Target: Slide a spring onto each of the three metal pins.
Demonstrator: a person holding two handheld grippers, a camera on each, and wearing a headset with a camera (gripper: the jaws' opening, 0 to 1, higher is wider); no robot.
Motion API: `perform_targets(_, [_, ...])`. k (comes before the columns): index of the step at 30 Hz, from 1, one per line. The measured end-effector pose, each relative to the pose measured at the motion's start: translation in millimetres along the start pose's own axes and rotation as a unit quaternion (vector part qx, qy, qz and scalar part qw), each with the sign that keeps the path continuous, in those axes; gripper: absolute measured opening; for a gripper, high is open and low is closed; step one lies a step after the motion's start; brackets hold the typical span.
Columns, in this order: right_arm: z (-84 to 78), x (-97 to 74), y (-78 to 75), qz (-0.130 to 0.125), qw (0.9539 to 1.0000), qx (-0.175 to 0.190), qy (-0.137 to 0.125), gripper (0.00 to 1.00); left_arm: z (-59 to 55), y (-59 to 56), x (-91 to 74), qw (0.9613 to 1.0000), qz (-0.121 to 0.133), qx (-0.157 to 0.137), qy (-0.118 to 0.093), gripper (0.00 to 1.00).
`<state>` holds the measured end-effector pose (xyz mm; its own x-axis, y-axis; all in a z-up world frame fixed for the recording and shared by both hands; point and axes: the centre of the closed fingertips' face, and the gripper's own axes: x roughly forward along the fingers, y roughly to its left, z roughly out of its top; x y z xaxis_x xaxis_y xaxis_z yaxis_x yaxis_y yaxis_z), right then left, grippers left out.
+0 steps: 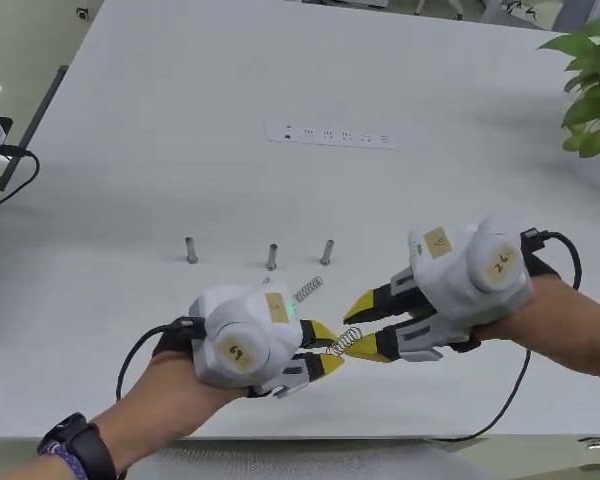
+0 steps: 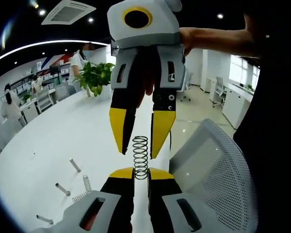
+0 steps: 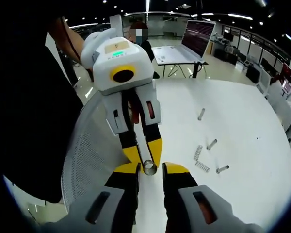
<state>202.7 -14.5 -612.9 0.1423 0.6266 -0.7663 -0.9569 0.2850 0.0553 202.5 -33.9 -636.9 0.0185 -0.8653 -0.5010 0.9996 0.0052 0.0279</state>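
Observation:
Three short metal pins (image 1: 191,250) (image 1: 272,257) (image 1: 327,252) stand bare in a row on the white table (image 1: 180,120). A loose spring (image 1: 308,290) lies just in front of them; the left gripper view shows two loose springs (image 2: 87,183) (image 2: 79,197) by the pins (image 2: 75,165). My left gripper (image 1: 332,350) (image 2: 140,174) is shut on the base of another spring (image 2: 140,156) (image 1: 345,342), held off the table. Facing it, my right gripper (image 1: 352,334) (image 3: 151,170) is open, its yellow jaws on either side of that spring's free end (image 3: 149,168) without pinching it.
A white power strip (image 1: 327,135) lies farther back on the table. A potted plant (image 1: 590,90) stands at the far right. The table's near edge runs just below the grippers, with a mesh chair (image 2: 213,165) beneath them. A dark cable (image 1: 15,180) trails at the left edge.

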Motion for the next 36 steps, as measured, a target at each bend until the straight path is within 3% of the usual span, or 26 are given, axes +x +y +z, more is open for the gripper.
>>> perform_targets(8, [-9.3, 7.6, 8.5, 0.025, 0.9985, -0.039, 0.030, 0.12, 2.1, -4.3, -0.4, 0.9998, -0.015, 0.010, 0.002, 0.02])
perform_targets(20, [-10.8, 10.1, 10.9, 0.029, 0.9984, -0.037, 0.029, 0.09, -3.6, -9.3, 1.4, 0.9988, -0.042, 0.020, 0.017, 0.02])
perform_targets(28, [-11.8, 9.2, 6.4, 0.021, 0.9991, -0.029, 0.023, 0.09, -9.1, -3.8, 1.8, 0.9993, -0.031, 0.005, 0.023, 0.07])
perform_targets(36, [-20.1, 6.9, -7.2, 0.001, 0.9996, -0.005, 0.026, 0.09, -19.1, 10.6, -9.3, 0.9994, -0.005, -0.028, 0.020, 0.13])
